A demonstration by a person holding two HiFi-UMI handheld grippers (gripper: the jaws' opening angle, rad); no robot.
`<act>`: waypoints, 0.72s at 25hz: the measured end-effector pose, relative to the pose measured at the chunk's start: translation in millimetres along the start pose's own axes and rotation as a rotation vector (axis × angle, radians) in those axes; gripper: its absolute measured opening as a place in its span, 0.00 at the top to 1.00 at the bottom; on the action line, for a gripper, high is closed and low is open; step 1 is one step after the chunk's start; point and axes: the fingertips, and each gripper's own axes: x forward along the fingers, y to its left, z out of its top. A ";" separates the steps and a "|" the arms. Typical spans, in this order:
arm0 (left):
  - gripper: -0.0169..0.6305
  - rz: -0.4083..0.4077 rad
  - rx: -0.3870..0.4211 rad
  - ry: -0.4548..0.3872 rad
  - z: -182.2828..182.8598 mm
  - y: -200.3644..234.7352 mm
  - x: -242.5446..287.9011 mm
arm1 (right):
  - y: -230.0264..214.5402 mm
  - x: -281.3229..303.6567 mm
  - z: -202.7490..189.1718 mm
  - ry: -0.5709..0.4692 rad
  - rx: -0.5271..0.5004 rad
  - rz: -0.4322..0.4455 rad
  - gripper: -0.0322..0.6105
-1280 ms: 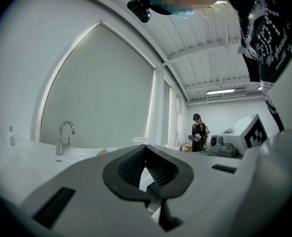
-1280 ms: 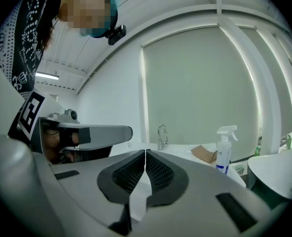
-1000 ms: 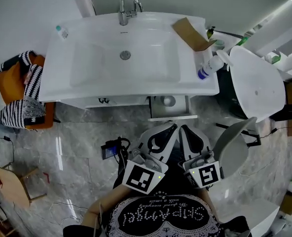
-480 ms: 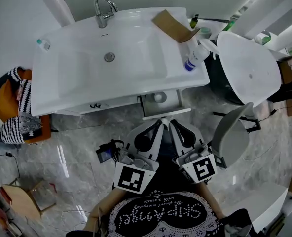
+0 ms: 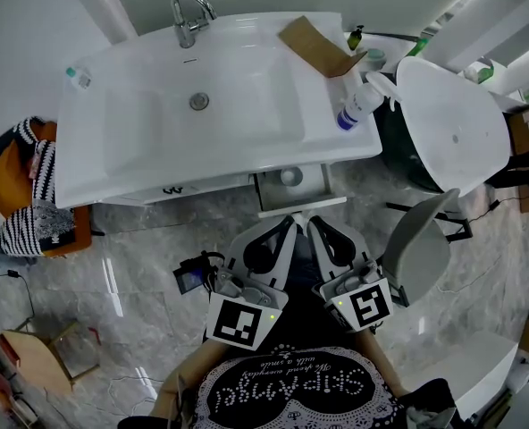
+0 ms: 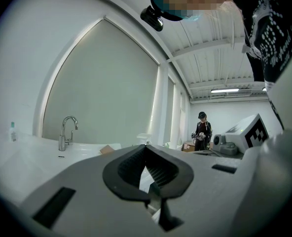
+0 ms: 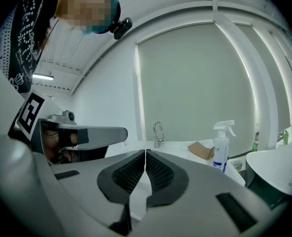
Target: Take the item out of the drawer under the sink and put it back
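The drawer [image 5: 293, 206] under the white sink [image 5: 139, 123] stands pulled out, and a small round pale item [image 5: 289, 176] lies inside it. Just in front of the drawer, over the floor, my left gripper [image 5: 290, 221] and right gripper [image 5: 312, 222] point toward it side by side, apart from it. In the left gripper view the left gripper [image 6: 146, 149] has its jaws together with nothing between them. In the right gripper view the right gripper [image 7: 145, 154] is likewise shut and holds nothing.
On the sink's right end lie a piece of cardboard [image 5: 318, 47] and a spray bottle [image 5: 358, 105]; the faucet [image 5: 186, 16] is at the back. A grey chair [image 5: 421, 248] and a white basin [image 5: 452, 123] stand to the right. A striped bag [image 5: 32, 195] sits left.
The head view has swung, so the sink and drawer now sit further left in the picture. Both grippers stay shut in front of the open drawer.
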 end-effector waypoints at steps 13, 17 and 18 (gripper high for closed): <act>0.97 0.063 -0.050 0.024 -7.2 16.9 5.4 | -20.1 9.9 -17.2 0.075 -0.171 0.000 0.92; 0.97 0.095 -0.046 0.055 -15.5 25.7 7.0 | -31.7 12.6 -41.9 0.197 -0.364 0.059 0.92; 0.97 0.103 -0.044 0.064 -18.4 27.9 8.3 | -35.3 13.6 -49.7 0.235 -0.403 0.073 0.92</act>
